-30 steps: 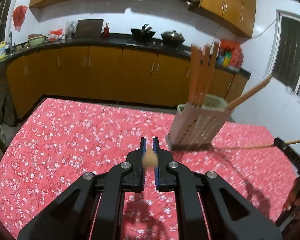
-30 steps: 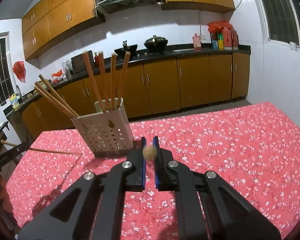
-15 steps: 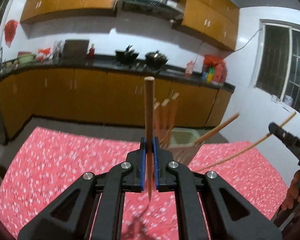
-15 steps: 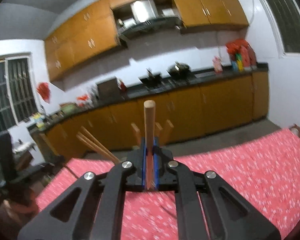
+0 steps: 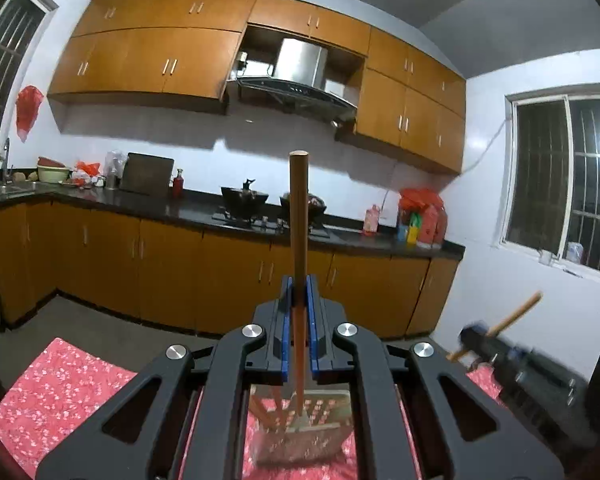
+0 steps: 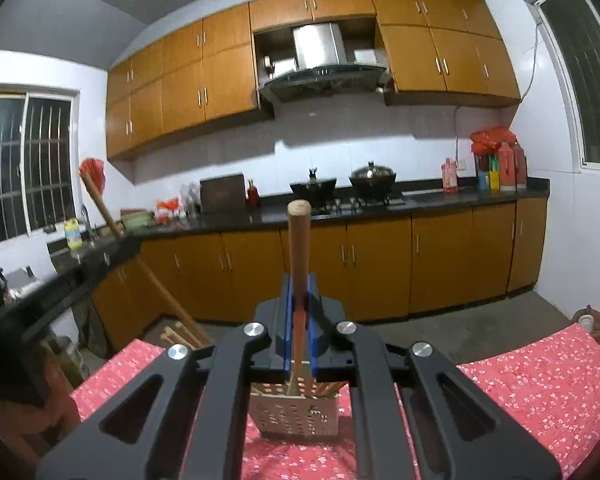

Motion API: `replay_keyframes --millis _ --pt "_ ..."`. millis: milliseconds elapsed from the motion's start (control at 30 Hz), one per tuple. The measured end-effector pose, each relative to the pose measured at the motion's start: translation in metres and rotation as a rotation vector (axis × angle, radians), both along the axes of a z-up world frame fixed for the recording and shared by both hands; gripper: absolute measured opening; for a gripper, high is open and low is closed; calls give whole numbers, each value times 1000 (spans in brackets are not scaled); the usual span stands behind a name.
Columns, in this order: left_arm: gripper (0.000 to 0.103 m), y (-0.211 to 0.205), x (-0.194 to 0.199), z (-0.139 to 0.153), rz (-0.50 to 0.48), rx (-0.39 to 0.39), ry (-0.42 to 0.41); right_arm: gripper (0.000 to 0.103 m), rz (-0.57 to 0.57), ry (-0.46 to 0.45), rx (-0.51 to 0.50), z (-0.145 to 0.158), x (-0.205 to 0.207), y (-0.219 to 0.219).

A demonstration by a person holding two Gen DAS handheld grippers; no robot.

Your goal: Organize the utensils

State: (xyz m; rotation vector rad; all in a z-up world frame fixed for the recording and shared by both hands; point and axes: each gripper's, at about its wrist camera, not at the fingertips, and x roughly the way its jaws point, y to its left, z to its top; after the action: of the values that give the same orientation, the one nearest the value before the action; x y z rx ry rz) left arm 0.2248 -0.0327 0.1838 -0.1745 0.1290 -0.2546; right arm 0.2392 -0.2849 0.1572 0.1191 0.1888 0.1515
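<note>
My left gripper (image 5: 299, 300) is shut on a wooden chopstick (image 5: 299, 216) held upright, its lower end over the perforated utensil holder (image 5: 304, 436) below the jaws. My right gripper (image 6: 299, 300) is shut on another upright wooden chopstick (image 6: 299, 248), its tip reaching down into the same holder (image 6: 294, 416), which holds several chopsticks. The right gripper appears blurred in the left wrist view (image 5: 476, 340); the left gripper appears at the left of the right wrist view (image 6: 100, 256).
The holder stands on a table with a red floral cloth (image 6: 540, 376), also shown in the left wrist view (image 5: 56, 392). Behind are orange kitchen cabinets (image 5: 172, 272) and a dark counter with woks (image 6: 372, 180). A red stool edge (image 6: 588, 320) sits beyond the table at right.
Both grippers have tilted up and moved over the holder. The chopsticks now stand vertical with their lower ends at the holder's opening.
</note>
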Motion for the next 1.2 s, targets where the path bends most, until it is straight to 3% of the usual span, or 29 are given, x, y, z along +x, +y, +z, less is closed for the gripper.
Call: replay_keyframes --millis 433,800,867,933,1000,1067,1200 --pt "7 -11 43 -41 6 13 129 10 8 94 -7 -19 33 13" --pt "9 8 30 -29 -1 -51 109 10 7 52 22 -11 11 9" --pt "9 14 21 -25 -1 -69 100 15 8 38 24 -9 1 9" --pt "9 22 10 -24 -3 -82 92 29 2 23 24 -8 -12 8" --pt "15 31 -3 -25 -2 -86 94 36 -8 10 17 -11 -26 8" --pt "48 39 -16 -30 19 -75 101 41 -17 6 5 -18 -41 8" --pt "59 50 -45 -53 63 1 112 62 -35 17 -17 -36 -66 9"
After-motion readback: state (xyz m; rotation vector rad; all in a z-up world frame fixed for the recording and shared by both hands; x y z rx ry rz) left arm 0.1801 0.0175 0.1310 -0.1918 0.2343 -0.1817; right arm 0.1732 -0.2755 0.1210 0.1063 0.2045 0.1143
